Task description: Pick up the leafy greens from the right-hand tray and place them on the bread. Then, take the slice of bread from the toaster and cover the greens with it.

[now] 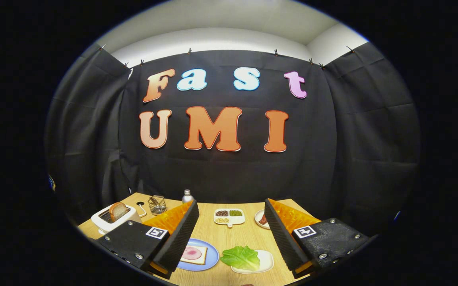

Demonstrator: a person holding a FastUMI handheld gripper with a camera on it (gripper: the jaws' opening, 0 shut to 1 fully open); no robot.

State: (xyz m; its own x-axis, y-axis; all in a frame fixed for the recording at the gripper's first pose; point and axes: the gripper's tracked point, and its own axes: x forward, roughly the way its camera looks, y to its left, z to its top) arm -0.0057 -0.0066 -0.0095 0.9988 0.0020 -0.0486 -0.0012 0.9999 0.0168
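Fingers (181, 230) of the gripper (231, 234) stand wide apart, holding nothing, above the wooden table (229, 238). Far left sits the toaster (113, 218) with a bread slice (118, 210) upright in it. Near, between the fingers, a blue plate (213, 258) carries bread (194, 254), perhaps ham-topped; right of it, leafy greens (241, 257) lie on a white tray (266, 260).

Booth walled by black cloth (233, 174) hung from clips along its top edge, creased, folded at both corners. White wall (213, 39) and ceiling above, evenly lit. Light wood-grain worktop (233, 236) below, abutting the cloth
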